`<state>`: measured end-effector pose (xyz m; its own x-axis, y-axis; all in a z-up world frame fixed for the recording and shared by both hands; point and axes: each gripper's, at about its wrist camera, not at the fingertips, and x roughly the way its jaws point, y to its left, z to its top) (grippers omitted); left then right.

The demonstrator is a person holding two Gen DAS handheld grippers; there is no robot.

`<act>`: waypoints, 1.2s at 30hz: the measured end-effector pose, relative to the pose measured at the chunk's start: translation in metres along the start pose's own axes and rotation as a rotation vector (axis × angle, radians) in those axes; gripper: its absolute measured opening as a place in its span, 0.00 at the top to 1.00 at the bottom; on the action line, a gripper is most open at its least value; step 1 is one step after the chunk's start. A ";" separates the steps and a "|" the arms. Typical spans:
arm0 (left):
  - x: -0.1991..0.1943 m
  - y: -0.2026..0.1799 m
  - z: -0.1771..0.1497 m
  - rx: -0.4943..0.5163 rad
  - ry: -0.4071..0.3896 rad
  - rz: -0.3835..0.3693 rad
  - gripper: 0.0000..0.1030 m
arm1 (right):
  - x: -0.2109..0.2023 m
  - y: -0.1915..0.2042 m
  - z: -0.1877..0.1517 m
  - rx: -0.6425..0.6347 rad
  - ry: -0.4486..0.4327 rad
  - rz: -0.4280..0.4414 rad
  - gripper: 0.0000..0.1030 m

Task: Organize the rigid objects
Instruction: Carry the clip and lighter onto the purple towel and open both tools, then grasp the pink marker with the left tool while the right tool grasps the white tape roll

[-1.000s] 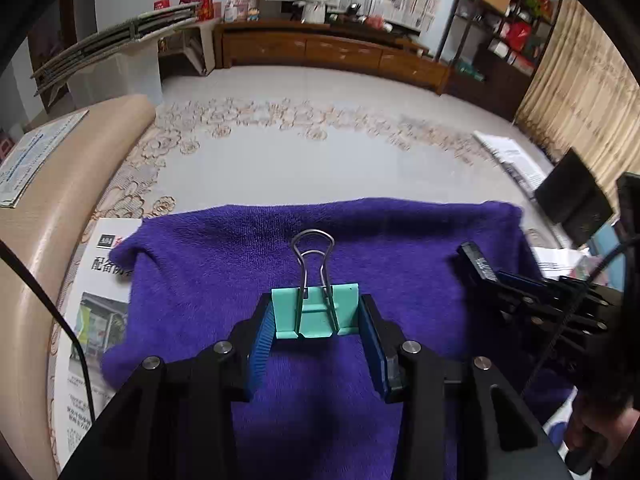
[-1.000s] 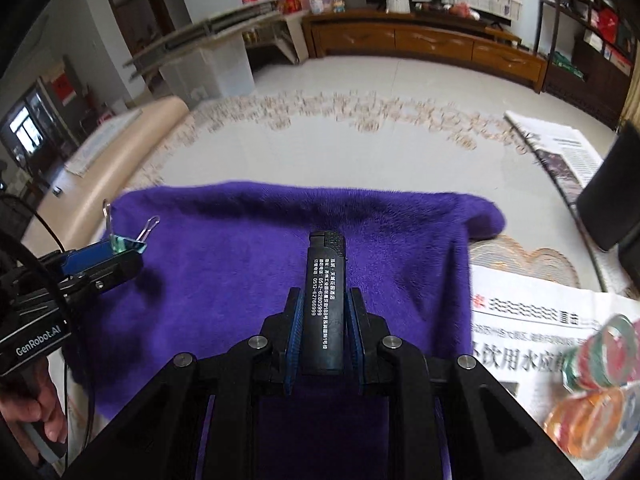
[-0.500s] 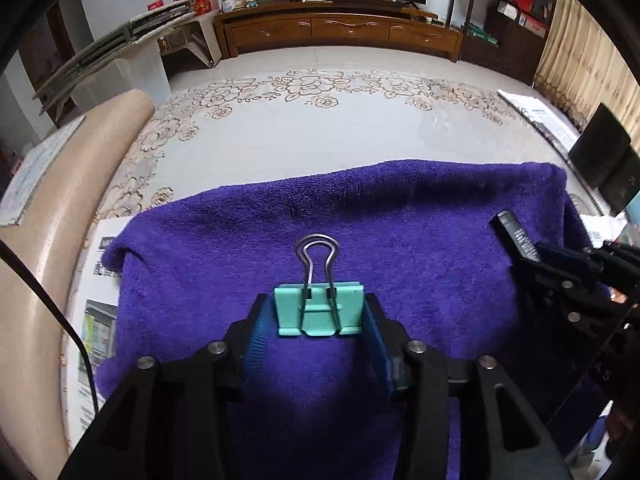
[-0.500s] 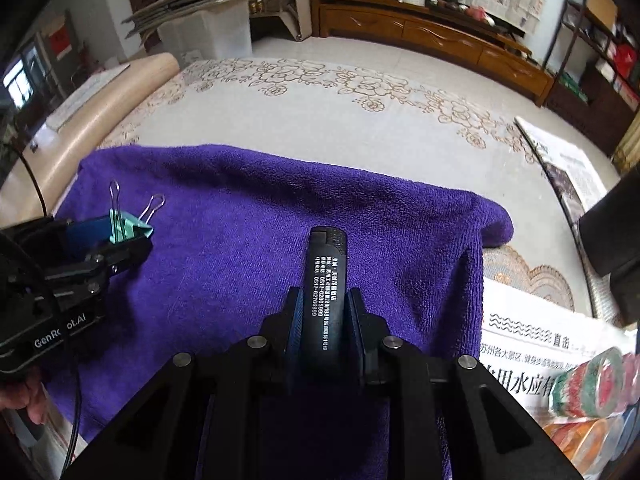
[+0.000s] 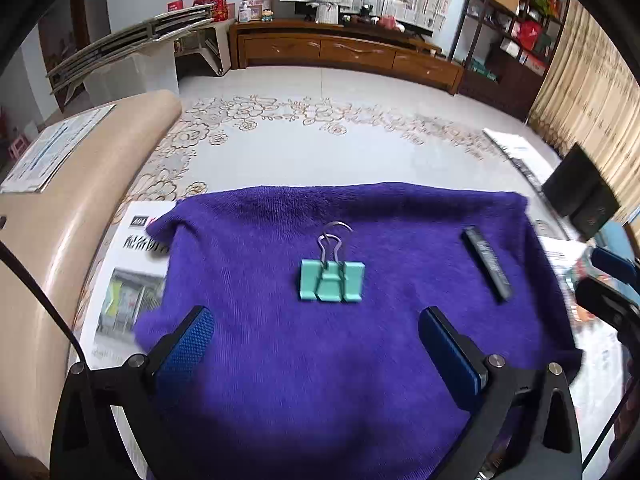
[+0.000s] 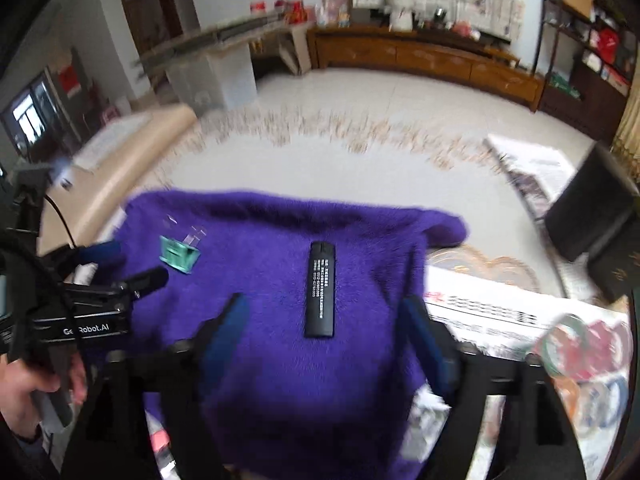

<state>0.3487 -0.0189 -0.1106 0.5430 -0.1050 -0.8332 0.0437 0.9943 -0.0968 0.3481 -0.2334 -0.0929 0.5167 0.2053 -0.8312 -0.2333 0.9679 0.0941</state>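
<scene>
Nearest the cameras, the left gripper (image 5: 316,344) has its jaws spread wide and empty, blue textured pads on black arms, and the right gripper (image 6: 326,336) likewise stands with jaws apart, holding nothing. Both task things lie free on the towel (image 5: 280,380), so the step in hand looks like the end of a placing: each piece set down and let go. The next move, by my judgement, calls for lifting both grippers clear without snagging the pile, then fetching further items, perhaps the tape rolls (image 6: 580,356) at the right, blurred here. Just ahead of the left jaws lies the clip (image 5: 331,280), a mint-green binder clip, hard and boxy, flat on the towel with its wire handles pointing away. Well apart to its right rests the lighter (image 6: 320,290), a slim black bar with small white print, smooth and rigid, lying lengthwise ahead of the right jaws. The towel is deep purple, plush and soft, rumpled at its far edge. Newspaper (image 5: 128,280) lies under its left side, and beyond is pale floor (image 5: 320,148) with a floral border.
</scene>
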 end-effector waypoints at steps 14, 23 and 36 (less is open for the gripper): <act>-0.069 -0.017 -0.108 0.110 0.010 -0.083 0.00 | -0.115 -0.028 -0.103 0.100 -0.011 -0.088 0.00; -0.045 -0.018 -0.142 0.212 0.041 -0.053 0.01 | -0.129 -0.056 -0.160 0.234 -0.036 -0.054 0.00; -0.035 -0.054 -0.140 0.370 0.004 -0.075 0.28 | -0.113 -0.066 -0.179 0.243 -0.008 -0.041 0.00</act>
<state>0.2103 -0.0717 -0.1525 0.5233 -0.1771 -0.8335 0.3836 0.9224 0.0449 0.1578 -0.3460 -0.1030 0.5281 0.1657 -0.8329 -0.0076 0.9817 0.1904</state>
